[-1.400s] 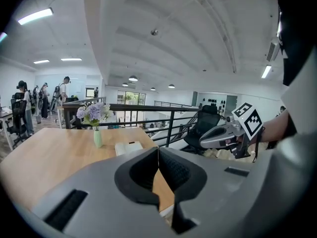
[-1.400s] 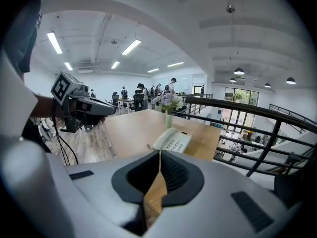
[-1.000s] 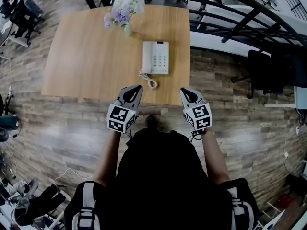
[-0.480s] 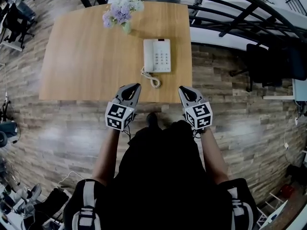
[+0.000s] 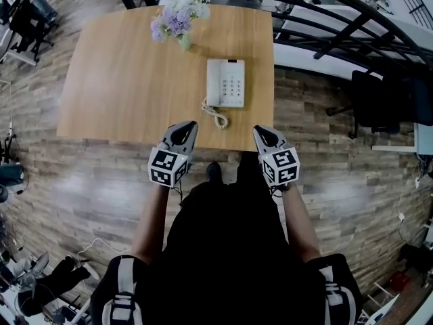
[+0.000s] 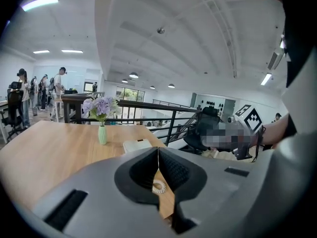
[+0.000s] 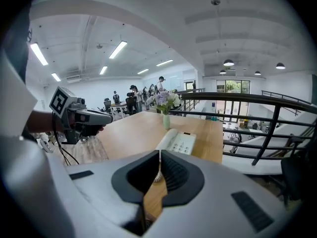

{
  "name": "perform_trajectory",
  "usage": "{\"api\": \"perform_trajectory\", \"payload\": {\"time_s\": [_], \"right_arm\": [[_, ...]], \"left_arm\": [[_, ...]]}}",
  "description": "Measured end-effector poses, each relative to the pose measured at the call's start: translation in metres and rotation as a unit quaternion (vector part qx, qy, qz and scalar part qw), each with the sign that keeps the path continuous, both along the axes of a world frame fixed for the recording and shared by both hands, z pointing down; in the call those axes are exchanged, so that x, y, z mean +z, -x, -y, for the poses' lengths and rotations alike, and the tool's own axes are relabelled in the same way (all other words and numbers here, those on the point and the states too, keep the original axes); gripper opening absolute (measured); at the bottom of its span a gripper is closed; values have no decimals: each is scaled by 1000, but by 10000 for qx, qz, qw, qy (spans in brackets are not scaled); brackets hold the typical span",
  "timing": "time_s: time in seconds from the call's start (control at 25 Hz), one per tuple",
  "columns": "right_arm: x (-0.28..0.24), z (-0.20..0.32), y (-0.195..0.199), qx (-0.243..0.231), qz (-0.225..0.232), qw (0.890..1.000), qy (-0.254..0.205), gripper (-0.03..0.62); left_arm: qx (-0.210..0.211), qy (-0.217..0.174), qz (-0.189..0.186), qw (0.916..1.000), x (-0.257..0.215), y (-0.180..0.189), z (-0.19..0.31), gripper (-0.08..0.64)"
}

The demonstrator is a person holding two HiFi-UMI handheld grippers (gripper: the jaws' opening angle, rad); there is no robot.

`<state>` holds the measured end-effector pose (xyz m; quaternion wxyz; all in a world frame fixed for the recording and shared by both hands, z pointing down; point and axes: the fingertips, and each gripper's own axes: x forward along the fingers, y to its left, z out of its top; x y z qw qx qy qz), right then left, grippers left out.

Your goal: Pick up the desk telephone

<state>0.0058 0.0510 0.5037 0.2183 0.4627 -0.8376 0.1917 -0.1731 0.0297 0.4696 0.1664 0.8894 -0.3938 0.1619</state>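
A plank floor (image 5: 81,175) fills most of the head view. On it, in the upper middle of the frame, stands a wooden table (image 5: 122,80). The person's dark-clothed body takes up the lower middle, both arms reaching up toward the table's near edge. A black railing (image 5: 338,19) curves across the upper right, and a dark chair (image 5: 379,100) stands at the right edge below it.

The white telephone (image 5: 226,82) lies flat on the right part of the table, near its right edge, with the handset on the left and the keypad on the right. A bunch of purple and white flowers (image 5: 177,20) in a pale green vase stands near the table's far edge, up and left of the telephone.

The left gripper (image 5: 190,124) and the right gripper (image 5: 259,130) hover at the table's near edge, below the telephone and apart from it. Each has its jaws pressed together with nothing between them. The telephone's coiled cord (image 5: 216,116) trails down from its lower left corner and lies between the two gripper tips.
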Motion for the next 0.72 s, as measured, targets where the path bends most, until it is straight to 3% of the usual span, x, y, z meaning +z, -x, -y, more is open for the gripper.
{"api": "perform_trajectory", "payload": {"time_s": [0.28, 0.72], "right_arm": [[2, 29, -10, -226, 31, 9997, -6, 26], [9, 83, -47, -478, 253, 9985, 130, 26]], "left_arm": [[-268, 64, 46, 9996, 1, -8, 13, 23], [-463, -10, 296, 9985, -10, -50, 58, 23]]}}
